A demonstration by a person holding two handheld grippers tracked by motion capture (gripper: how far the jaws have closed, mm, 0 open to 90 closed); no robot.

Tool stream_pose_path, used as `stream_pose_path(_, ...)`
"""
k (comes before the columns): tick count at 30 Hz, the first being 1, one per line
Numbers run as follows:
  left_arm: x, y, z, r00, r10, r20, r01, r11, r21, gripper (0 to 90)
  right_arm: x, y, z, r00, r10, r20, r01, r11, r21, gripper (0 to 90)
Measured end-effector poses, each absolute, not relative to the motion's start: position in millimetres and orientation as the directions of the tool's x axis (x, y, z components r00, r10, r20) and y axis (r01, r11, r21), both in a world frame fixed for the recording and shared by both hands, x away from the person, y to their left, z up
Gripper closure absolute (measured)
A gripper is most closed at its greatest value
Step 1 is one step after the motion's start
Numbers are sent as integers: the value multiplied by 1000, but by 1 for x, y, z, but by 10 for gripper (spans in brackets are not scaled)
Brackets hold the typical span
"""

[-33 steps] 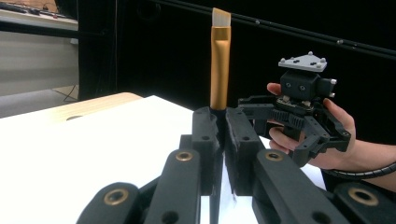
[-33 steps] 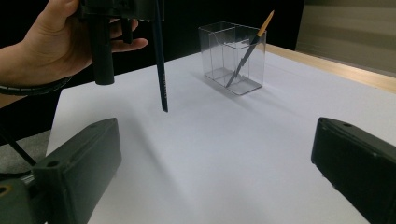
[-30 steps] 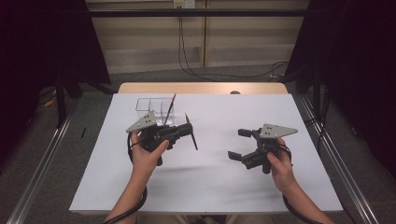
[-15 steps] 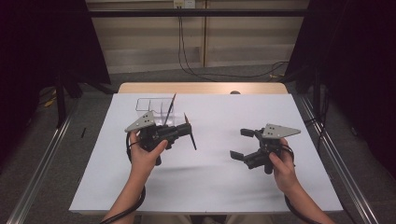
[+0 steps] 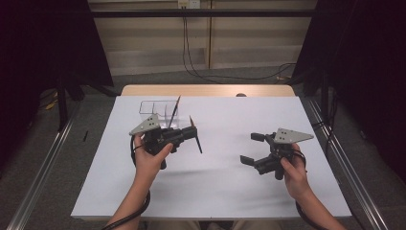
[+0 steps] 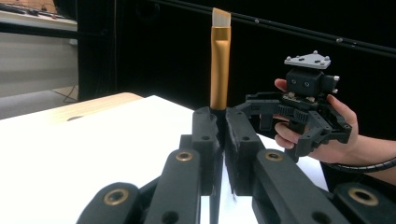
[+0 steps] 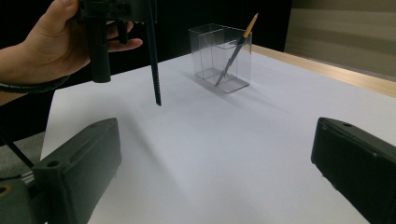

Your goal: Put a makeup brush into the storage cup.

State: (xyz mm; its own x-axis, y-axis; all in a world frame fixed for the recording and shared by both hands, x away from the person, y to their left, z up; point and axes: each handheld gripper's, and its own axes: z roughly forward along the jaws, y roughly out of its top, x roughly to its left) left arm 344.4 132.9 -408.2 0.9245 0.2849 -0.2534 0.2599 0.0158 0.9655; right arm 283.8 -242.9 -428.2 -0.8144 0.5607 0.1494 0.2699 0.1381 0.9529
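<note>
One brush (image 5: 193, 133) is clamped in the left gripper (image 5: 184, 135) above the table (image 5: 215, 191) near its far-left corner, unmoved from earlier, awaiting placement in the clear holder (image 5: 158, 111), while the right gripper (image 5: 253, 147) is held released.

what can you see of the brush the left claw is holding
The brush is a slim paintbrush with a flat pale bristle tip, a coppery metal-looking ferrule and a dark, thin handle tapering to a point. The left claw is shut on it around where ferrule meets handle, holding it clear above the white table, bristles up and the pointed end hanging down. Nothing else touches it. It is apart from the clear holder farther back.
</note>
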Motion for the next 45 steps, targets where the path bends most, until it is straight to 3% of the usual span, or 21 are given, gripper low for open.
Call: stream_pose_path(45, 344, 135, -410, 922, 300, -243, 250, 14, 968, 837, 256, -294, -428, -756, 641, 134, 261, 108, 959, 14)
